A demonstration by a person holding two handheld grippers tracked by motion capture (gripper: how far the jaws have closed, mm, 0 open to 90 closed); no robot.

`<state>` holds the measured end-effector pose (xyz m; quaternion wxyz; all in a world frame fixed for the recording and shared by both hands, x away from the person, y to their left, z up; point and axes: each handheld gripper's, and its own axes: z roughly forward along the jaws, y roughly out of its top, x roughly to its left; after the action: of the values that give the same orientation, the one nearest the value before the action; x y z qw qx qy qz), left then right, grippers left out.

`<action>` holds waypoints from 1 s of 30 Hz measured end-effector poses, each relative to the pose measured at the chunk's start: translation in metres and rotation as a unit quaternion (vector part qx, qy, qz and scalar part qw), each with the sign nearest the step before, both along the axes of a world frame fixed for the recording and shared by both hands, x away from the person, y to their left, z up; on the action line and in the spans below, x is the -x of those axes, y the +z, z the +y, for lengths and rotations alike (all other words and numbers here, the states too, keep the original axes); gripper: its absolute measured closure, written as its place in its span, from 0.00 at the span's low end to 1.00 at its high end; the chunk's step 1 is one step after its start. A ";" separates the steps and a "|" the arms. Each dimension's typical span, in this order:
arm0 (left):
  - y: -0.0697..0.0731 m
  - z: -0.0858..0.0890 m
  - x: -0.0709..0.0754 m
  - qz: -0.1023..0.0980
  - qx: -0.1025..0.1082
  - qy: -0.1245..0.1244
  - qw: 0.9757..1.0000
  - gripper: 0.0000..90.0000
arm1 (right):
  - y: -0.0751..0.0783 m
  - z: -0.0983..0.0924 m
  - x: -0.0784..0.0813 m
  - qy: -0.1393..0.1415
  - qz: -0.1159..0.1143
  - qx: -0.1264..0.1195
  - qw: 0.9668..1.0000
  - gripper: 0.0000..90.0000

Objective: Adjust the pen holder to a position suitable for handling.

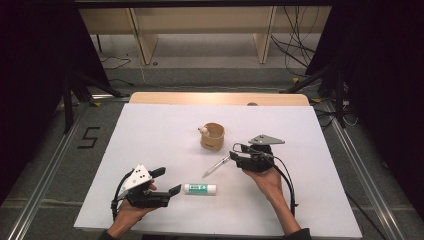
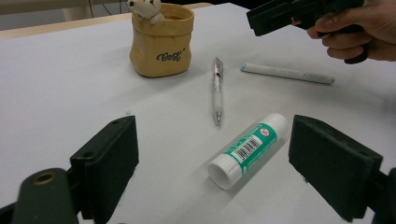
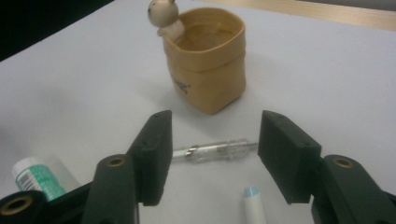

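A tan pen pot (image 1: 212,137) with a small bear figure on its rim stands mid-table. A clear pen (image 1: 216,166) lies in front of it, and a green-labelled glue stick (image 1: 200,188) lies nearer me. My right gripper (image 1: 235,152) hovers open by the pen's far end. In the right gripper view, the pen (image 3: 215,151) lies on the table between its wide-apart jaws (image 3: 215,156), untouched, with the pot (image 3: 210,60) beyond. My left gripper (image 1: 169,180) rests open just left of the glue stick. In the left gripper view, the stick (image 2: 247,149) lies ahead of the spread jaws (image 2: 222,161).
A white pen with pale blue ends (image 2: 287,73) lies on the white table sheet (image 1: 150,130) under my right hand. A wooden strip (image 1: 215,98) borders the far edge. Dark stands and cables sit on the floor beyond.
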<state>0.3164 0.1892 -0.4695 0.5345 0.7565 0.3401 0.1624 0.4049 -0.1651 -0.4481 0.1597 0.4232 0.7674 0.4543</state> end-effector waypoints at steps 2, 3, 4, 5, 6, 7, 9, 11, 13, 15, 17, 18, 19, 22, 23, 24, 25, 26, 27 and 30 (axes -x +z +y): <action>0.000 -0.001 0.001 0.001 -0.003 -0.003 1.000 0.17 | 0.001 0.000 0.006 0.004 -0.009 0.012 1.000 0.49; 0.000 -0.001 0.001 0.002 -0.003 -0.004 1.000 0.17 | 0.001 0.000 0.008 0.006 -0.015 0.015 1.000 0.48; -0.001 -0.001 0.000 0.003 -0.003 -0.005 1.000 0.17 | 0.002 0.000 0.010 0.008 -0.014 0.015 1.000 0.48; -0.001 -0.001 0.000 0.004 -0.004 -0.005 1.000 0.17 | 0.002 -0.001 0.011 0.010 -0.013 0.014 1.000 0.47; -0.001 -0.001 0.000 0.005 -0.005 -0.007 1.000 0.17 | 0.002 -0.002 0.013 0.013 -0.014 0.014 1.000 0.46; -0.001 -0.002 0.000 0.007 -0.006 -0.008 1.000 0.17 | 0.003 -0.003 0.015 0.015 -0.016 0.013 1.000 0.46; -0.001 -0.002 0.000 0.007 -0.006 -0.009 1.000 0.17 | 0.004 -0.005 0.019 0.020 -0.017 0.010 1.000 0.45; -0.002 -0.004 -0.001 0.008 -0.009 -0.012 1.000 0.17 | 0.005 -0.008 0.022 0.021 -0.019 0.010 1.000 0.43; -0.002 -0.004 -0.001 0.009 -0.010 -0.014 1.000 0.17 | 0.007 -0.010 0.024 0.022 -0.019 0.006 1.000 0.43; -0.002 -0.005 -0.001 0.012 -0.010 -0.015 1.000 0.17 | 0.008 -0.012 0.027 0.022 -0.021 0.004 1.000 0.42; -0.002 -0.005 -0.002 0.013 -0.011 -0.016 1.000 0.17 | 0.008 -0.014 0.030 0.027 -0.021 0.003 0.999 0.41; -0.002 -0.005 -0.002 0.013 -0.011 -0.016 1.000 0.17 | 0.008 -0.014 0.031 0.027 -0.021 0.004 0.999 0.41; -0.002 -0.005 -0.003 0.015 -0.011 -0.017 1.000 0.17 | 0.008 -0.015 0.033 0.028 -0.020 0.004 0.999 0.40; -0.002 -0.005 -0.004 0.021 -0.011 -0.019 1.000 0.17 | 0.007 -0.017 0.038 0.031 -0.017 -0.002 0.999 0.38; -0.002 -0.005 -0.005 0.024 -0.011 -0.020 0.999 0.17 | 0.006 -0.018 0.039 0.033 -0.016 -0.002 0.999 0.38; -0.002 -0.006 -0.006 0.027 -0.012 -0.020 0.999 0.17 | 0.006 -0.018 0.041 0.035 -0.020 -0.003 0.999 0.37; -0.002 -0.006 -0.006 0.029 -0.014 -0.023 0.999 0.17 | 0.006 -0.019 0.043 0.039 -0.019 -0.004 0.999 0.37; -0.002 -0.007 -0.007 0.031 -0.015 -0.025 0.999 0.17 | 0.007 -0.020 0.045 0.040 -0.019 -0.007 0.999 0.36; -0.002 -0.008 -0.008 0.031 -0.018 -0.026 0.999 0.17 | 0.007 -0.021 0.047 0.043 -0.020 -0.011 0.999 0.36; 0.000 -0.010 -0.010 0.033 -0.025 -0.032 0.999 0.17 | 0.006 -0.023 0.053 0.048 -0.021 -0.017 0.999 0.34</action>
<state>0.3262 0.1787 -0.4693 0.5087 0.7850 0.3294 0.1284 0.3515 -0.1876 -0.4422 0.1466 0.3794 0.7756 0.4826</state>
